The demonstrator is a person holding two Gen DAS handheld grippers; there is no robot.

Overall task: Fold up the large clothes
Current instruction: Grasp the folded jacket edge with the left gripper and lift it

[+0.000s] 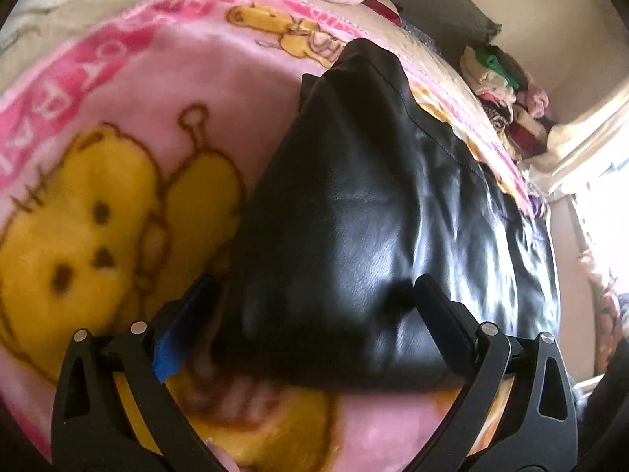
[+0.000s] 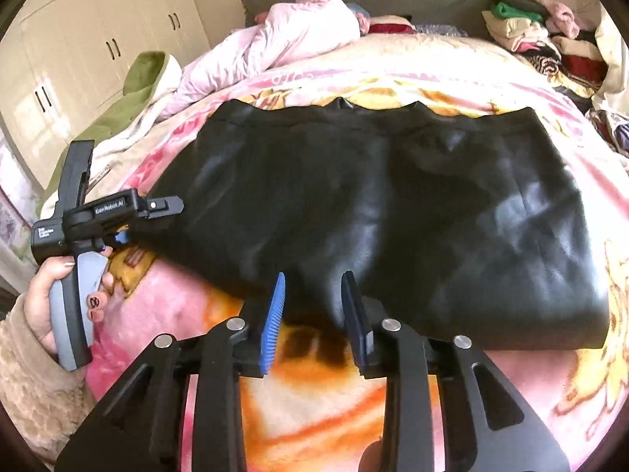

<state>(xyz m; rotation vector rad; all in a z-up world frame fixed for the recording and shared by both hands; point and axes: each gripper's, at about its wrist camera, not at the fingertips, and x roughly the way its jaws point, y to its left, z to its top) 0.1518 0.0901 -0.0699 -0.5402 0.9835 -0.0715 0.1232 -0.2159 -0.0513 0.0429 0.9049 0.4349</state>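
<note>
Trousers (image 2: 354, 212) lie folded on blanket (image 2: 322, 385), near edge just ahead of both tools.
Left gripper (image 1: 310, 299) gapes wide and right gripper (image 2: 314, 306) stands narrowly parted, seemingly empty: pinch every layer together.

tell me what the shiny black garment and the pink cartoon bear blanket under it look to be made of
The shiny black garment looks like leather or a faux-leather coated fabric: smooth, glossy highlights, fine grain and stitched seams; which of the two cannot be told. The pink cartoon bear blanket looks like plush fleece, probably synthetic: a matte, fuzzy nap with soft-edged printed bears and lettering.
</note>
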